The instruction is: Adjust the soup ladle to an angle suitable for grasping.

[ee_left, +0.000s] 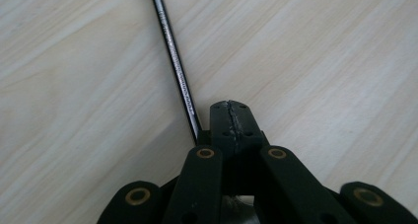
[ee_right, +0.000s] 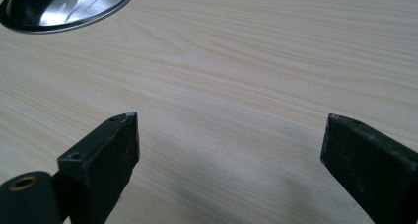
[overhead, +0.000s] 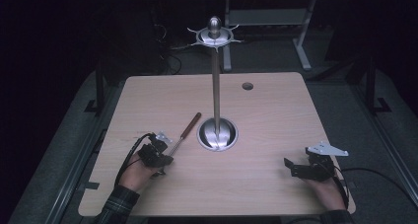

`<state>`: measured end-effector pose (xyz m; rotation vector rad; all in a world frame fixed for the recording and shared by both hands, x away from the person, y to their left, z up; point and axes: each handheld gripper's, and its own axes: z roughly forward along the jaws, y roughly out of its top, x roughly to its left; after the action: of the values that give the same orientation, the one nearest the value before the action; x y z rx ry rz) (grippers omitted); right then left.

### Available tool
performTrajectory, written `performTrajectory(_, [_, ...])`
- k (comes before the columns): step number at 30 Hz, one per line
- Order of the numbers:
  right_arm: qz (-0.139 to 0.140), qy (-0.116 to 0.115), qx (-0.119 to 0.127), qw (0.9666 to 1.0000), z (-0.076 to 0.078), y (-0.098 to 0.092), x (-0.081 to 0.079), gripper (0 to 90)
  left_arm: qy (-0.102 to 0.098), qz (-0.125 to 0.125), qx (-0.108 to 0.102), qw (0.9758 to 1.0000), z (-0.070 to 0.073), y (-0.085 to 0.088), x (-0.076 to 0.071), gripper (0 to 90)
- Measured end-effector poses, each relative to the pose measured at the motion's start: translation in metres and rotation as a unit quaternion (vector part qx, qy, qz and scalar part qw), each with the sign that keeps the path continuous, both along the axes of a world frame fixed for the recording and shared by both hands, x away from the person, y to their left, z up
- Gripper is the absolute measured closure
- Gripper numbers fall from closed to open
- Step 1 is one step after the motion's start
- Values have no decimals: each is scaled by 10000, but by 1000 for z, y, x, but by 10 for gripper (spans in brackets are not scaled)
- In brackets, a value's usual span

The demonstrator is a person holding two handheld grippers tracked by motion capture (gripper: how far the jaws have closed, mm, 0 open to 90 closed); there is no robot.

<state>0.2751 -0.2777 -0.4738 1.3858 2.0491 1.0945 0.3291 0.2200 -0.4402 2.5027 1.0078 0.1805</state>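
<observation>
Pale wooden table [overhead: 276, 115], and the long utensil with the steel shaft and brown wooden handle [overhead: 186, 131] lies flat just left of the round steel stand base [overhead: 217, 134]. Left gripper [ee_left: 231, 116] clenched on its near end; right gripper [ee_right: 231, 135] spread wide, empty.

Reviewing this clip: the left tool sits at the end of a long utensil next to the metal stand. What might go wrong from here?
1. The left tool is shut, and the utensil shaft runs beside its closed tips rather than between them in the left gripper view, so a lift may leave it on the table or drop it.
2. The utensil lies close to the stand; swinging it up could knock the tall pole.
3. The right tool rests open, far off, unable to steady anything.
</observation>
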Motion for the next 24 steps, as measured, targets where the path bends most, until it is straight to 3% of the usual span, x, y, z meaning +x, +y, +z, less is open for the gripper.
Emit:
performTrajectory(5, [26,-22,-7,10000,0,2,1,71,-192,139,94,9997,2,10,2,899])
performTrajectory(16, [72,-46,-31,10000,0,2,2,71,-339,358,172,9986,2,23,7,899])
performTrajectory(24, [76,-41,-40,10000,0,2,2,72,-530,467,372,9968,3,29,11,898])
